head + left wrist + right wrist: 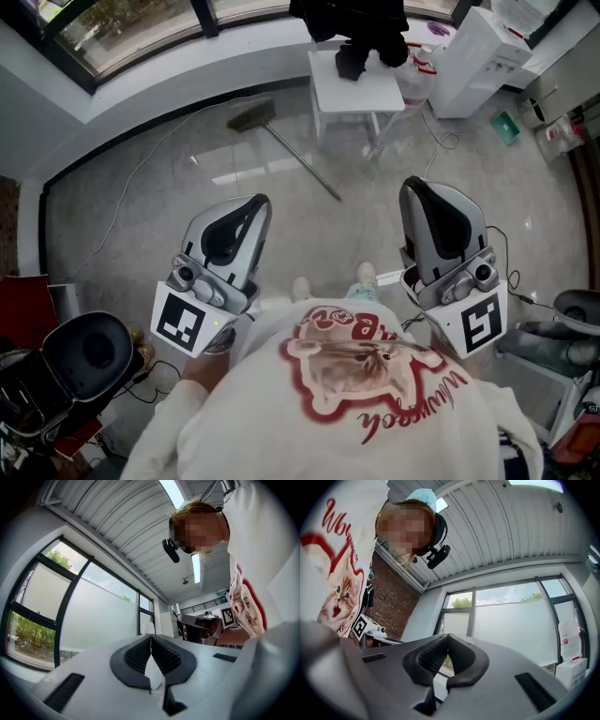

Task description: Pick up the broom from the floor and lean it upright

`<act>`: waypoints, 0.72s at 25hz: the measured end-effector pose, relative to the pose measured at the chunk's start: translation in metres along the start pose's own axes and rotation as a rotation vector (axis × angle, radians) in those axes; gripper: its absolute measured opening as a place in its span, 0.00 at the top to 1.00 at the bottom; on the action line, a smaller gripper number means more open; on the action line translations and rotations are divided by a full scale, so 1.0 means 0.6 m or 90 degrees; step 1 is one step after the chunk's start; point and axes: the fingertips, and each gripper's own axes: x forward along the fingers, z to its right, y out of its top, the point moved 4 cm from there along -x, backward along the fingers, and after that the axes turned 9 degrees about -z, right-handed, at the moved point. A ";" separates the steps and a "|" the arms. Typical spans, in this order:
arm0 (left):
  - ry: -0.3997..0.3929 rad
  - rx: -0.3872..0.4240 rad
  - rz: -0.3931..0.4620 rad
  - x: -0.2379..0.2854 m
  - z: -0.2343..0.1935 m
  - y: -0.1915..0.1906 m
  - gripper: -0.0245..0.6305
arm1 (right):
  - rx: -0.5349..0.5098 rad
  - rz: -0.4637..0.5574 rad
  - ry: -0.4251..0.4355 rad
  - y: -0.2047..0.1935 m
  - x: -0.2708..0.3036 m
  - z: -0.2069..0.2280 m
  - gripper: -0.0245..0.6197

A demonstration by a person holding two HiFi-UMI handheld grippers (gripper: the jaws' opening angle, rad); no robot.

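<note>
The broom (281, 141) lies flat on the grey floor in the head view, with its brush head (251, 116) at the far left and its thin handle running toward me to the right. Both grippers are held up close to the person's chest, well short of the broom. My left gripper (258, 202) (151, 637) is shut with nothing between its jaws. My right gripper (412, 187) (448, 637) also has its tips together and holds nothing. Both gripper views look upward at windows and ceiling, so neither shows the broom.
A small white table (356, 89) with a dark cloth (361, 37) on it stands just past the broom's handle. A white box (478, 61) sits at the back right, and cables (441, 141) trail on the floor. A black chair (84, 352) is at the near left.
</note>
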 end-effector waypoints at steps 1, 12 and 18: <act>-0.001 0.000 0.001 -0.002 0.002 0.003 0.93 | 0.001 -0.001 0.000 0.002 -0.001 -0.002 0.93; -0.011 0.006 -0.001 -0.032 0.017 0.011 0.93 | 0.006 0.004 -0.014 0.018 -0.021 -0.023 0.93; -0.023 0.034 0.014 -0.028 0.027 0.033 0.93 | -0.011 0.015 -0.033 0.040 -0.033 -0.015 0.93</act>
